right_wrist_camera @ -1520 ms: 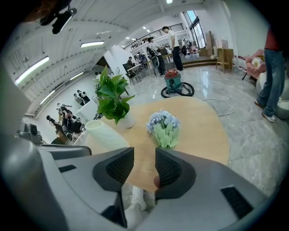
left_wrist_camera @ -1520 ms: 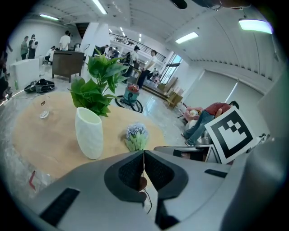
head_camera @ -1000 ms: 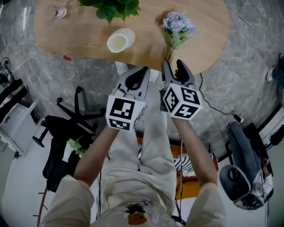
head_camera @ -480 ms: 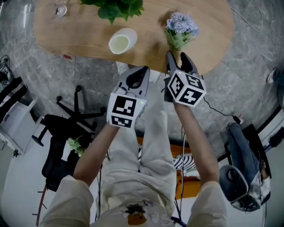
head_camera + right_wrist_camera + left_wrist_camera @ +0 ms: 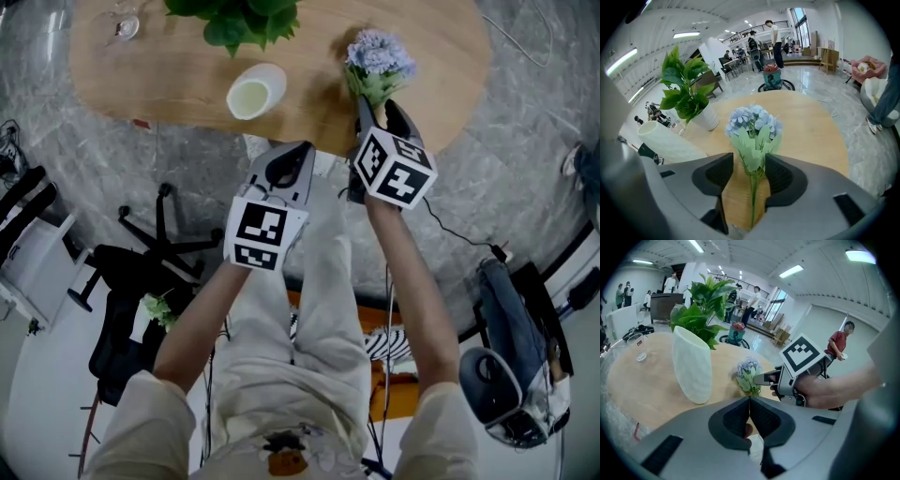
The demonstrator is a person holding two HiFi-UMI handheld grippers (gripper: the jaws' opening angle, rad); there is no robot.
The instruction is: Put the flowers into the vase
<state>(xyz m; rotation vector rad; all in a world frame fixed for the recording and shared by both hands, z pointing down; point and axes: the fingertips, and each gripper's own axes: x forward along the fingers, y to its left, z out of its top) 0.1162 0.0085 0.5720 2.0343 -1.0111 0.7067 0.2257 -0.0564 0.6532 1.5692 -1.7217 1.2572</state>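
A bunch of pale blue flowers (image 5: 378, 54) with green leaves lies on the wooden table (image 5: 169, 66), its stem toward me. My right gripper (image 5: 378, 105) straddles the stem (image 5: 753, 187). Its jaws are closing and the pads do not touch the stem, so the right gripper (image 5: 750, 171) counts as open. The white ribbed vase (image 5: 255, 89) stands upright to the left of the flowers (image 5: 753, 123). My left gripper (image 5: 296, 152) hovers at the table's near edge, shut and empty; in its own view the left gripper (image 5: 750, 404) faces the vase (image 5: 693, 364).
A potted green plant (image 5: 239, 19) stands at the table's far side behind the vase, and a drinking glass (image 5: 127, 23) at the far left. A black office chair (image 5: 141, 262) is on the floor to my left. People stand far off in the hall.
My right gripper has moved forward and down over the table edge, so its jaws now straddle the flower stem. The left gripper has stayed where it was.
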